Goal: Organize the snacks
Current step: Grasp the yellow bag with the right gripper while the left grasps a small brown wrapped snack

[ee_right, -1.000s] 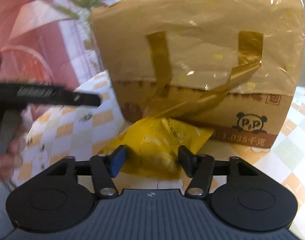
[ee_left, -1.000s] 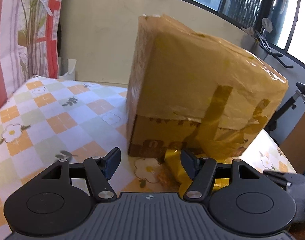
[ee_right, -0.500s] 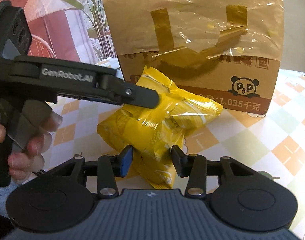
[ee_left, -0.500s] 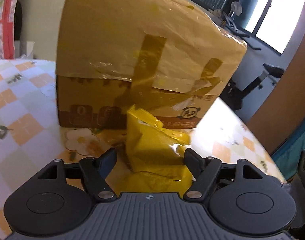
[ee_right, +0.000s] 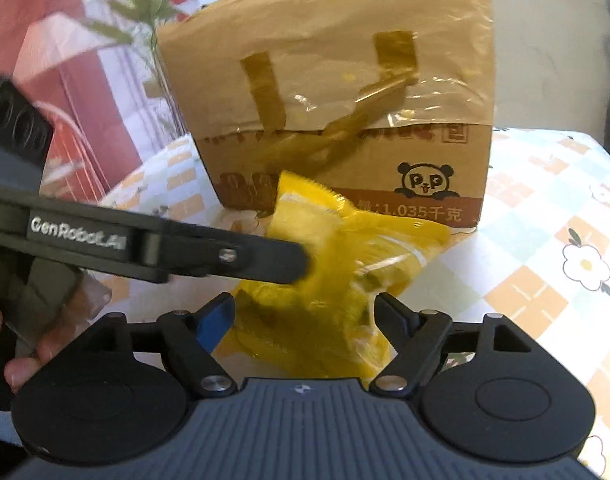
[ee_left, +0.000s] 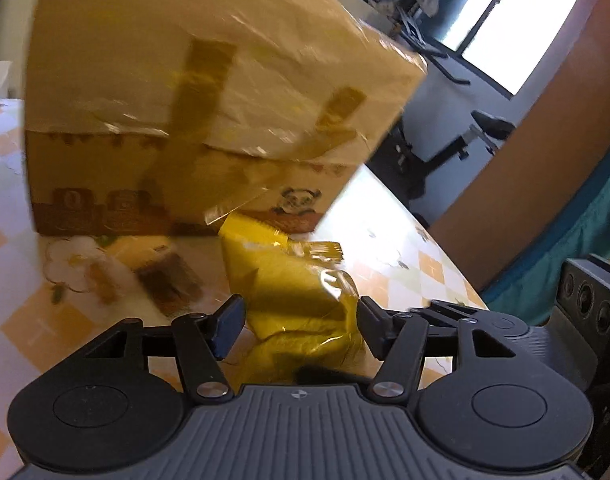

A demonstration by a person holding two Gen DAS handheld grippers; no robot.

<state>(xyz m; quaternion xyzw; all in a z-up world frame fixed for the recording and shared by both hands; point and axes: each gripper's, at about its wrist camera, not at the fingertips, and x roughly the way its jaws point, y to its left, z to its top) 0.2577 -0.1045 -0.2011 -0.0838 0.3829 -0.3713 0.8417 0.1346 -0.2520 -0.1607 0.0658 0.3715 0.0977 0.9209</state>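
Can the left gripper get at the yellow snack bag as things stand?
Probably yes. The yellow snack bag already sits between the closing jaws of the left gripper. The right gripper, jaws opening around the same bag, is close by but does not seem to block it.

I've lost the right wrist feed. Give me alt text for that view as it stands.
A yellow snack bag lies between the opening, untouching jaws of the right gripper, in front of a taped cardboard box on a checked tablecloth. The left gripper reaches in from the left onto the bag.

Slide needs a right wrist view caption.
Yellow snack bag lies between both grippers before the taped cardboard box.
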